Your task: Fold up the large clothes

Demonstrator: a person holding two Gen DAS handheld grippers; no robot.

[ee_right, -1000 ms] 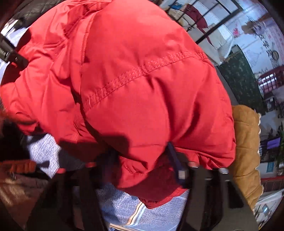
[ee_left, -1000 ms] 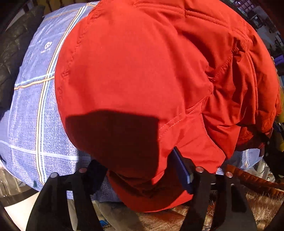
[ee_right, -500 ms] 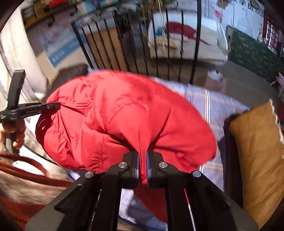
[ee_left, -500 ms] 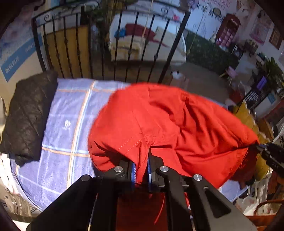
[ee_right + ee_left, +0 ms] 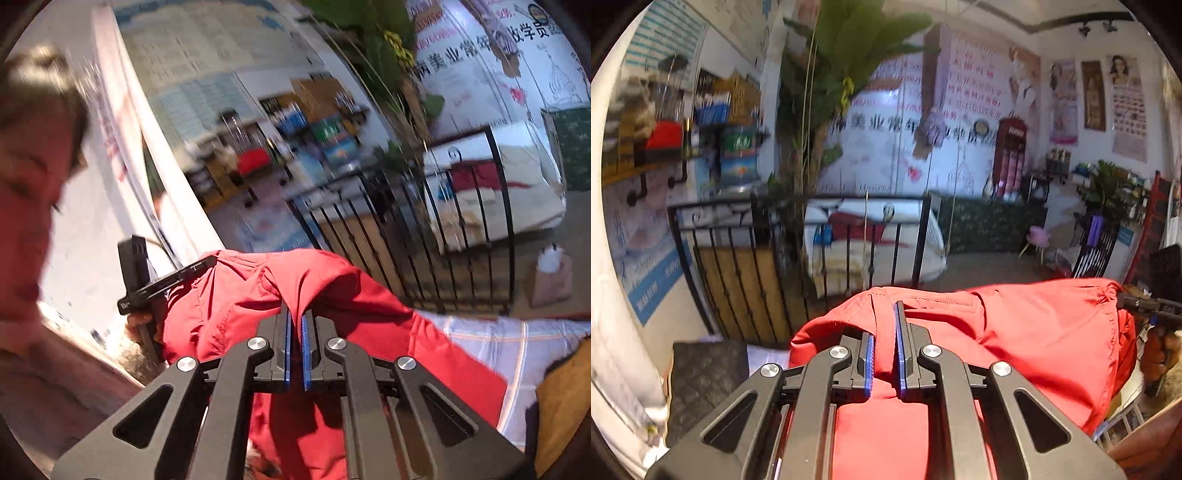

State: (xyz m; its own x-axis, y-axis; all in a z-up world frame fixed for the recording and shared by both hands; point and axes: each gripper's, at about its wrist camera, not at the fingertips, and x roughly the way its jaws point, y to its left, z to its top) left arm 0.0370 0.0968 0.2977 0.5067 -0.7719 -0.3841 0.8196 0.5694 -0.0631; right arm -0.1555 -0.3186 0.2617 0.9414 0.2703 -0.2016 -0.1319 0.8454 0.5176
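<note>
A large red padded jacket [image 5: 1027, 332] hangs stretched between my two grippers, lifted above the bed. My left gripper [image 5: 884, 332] is shut on a fold of the jacket's edge; the red cloth passes between its blue pads. My right gripper [image 5: 295, 325] is shut on another fold of the same jacket [image 5: 236, 295]. In the left wrist view the right gripper [image 5: 1145, 306] shows at the far right edge of the cloth. In the right wrist view the left gripper [image 5: 162, 280] shows at the cloth's left end, held in a hand.
A black iron bed rail [image 5: 775, 258] stands ahead. A black quilted cushion [image 5: 701, 376] lies lower left. The blue checked bedsheet [image 5: 498, 343] and a mustard cushion [image 5: 561, 398] lie to the right. The person's face [image 5: 29, 221] is close on the left.
Both grippers closed on the jacket's edge and lifted it up off the bed. The views now look across the room instead of down at the sheet.
</note>
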